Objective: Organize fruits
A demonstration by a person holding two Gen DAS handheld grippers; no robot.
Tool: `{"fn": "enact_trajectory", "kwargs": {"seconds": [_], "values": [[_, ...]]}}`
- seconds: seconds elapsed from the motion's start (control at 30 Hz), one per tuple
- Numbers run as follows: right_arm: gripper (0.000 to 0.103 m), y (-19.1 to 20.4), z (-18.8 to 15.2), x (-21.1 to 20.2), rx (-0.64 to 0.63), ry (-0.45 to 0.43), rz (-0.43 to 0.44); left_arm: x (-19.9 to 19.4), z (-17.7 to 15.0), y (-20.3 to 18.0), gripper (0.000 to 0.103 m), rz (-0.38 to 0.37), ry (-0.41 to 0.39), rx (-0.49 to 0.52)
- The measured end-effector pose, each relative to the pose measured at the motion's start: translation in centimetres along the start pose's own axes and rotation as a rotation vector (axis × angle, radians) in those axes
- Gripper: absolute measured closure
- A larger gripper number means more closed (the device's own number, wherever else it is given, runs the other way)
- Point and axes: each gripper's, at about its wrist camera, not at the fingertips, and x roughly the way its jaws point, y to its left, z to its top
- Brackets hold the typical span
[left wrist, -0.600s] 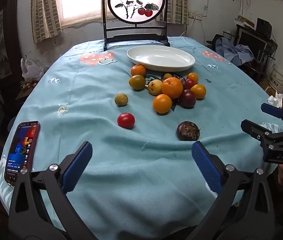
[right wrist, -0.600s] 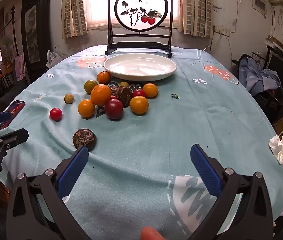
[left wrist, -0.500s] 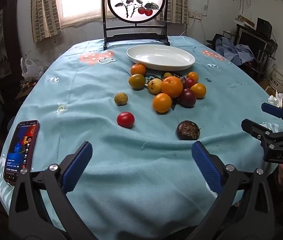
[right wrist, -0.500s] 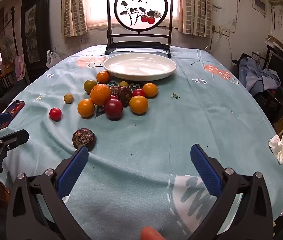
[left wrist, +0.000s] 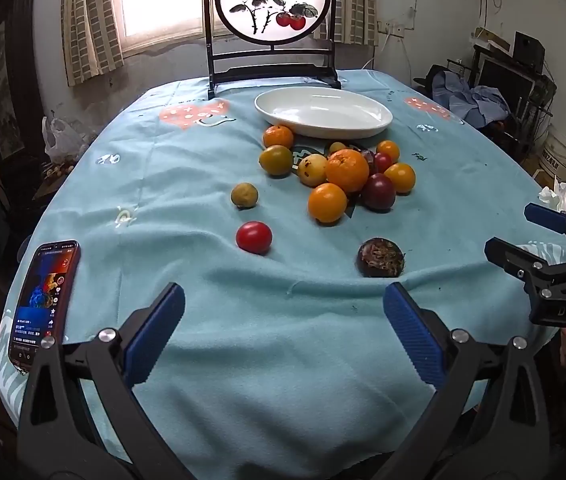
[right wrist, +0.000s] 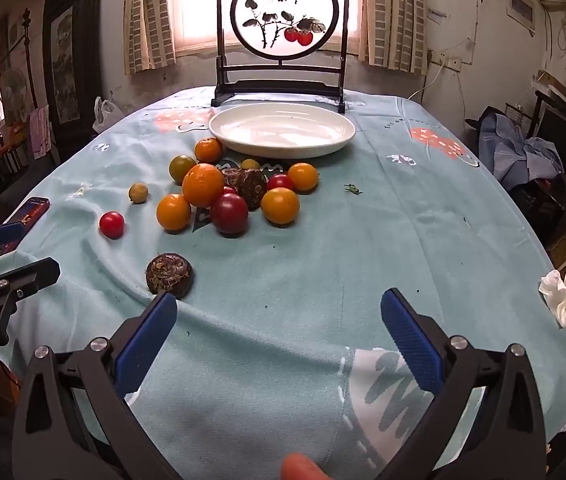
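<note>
Both grippers (left wrist: 283, 332) (right wrist: 279, 334) stay hovering, spread, above the tablecloth (left wrist: 283, 360).

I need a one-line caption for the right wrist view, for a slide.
Open right tongs face loose fruits before an empty white plate.

Left gripper (left wrist: 283, 332): black plastic arms with triangular cutouts, silver round screws at the joints, ribbed blue pads (left wrist: 413, 336) on both fingers. Right gripper (right wrist: 279, 338): same build (black frame, blue ribbed pads, silver screws). Its side view shows white "DAS" lettering on the black body. Bare fingertip skin at the bottom edge.
</note>
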Motion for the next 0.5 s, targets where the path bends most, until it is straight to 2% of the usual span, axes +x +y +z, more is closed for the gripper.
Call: {"fn": "enact_trajectory", "kwargs": {"seconds": [0.5], "values": [[0.001,0.22,-0.17,0.36,-0.001,0.006,-0.003,0.1,-0.08,0.12,0.002,0.005,0.01,0.0]]}}
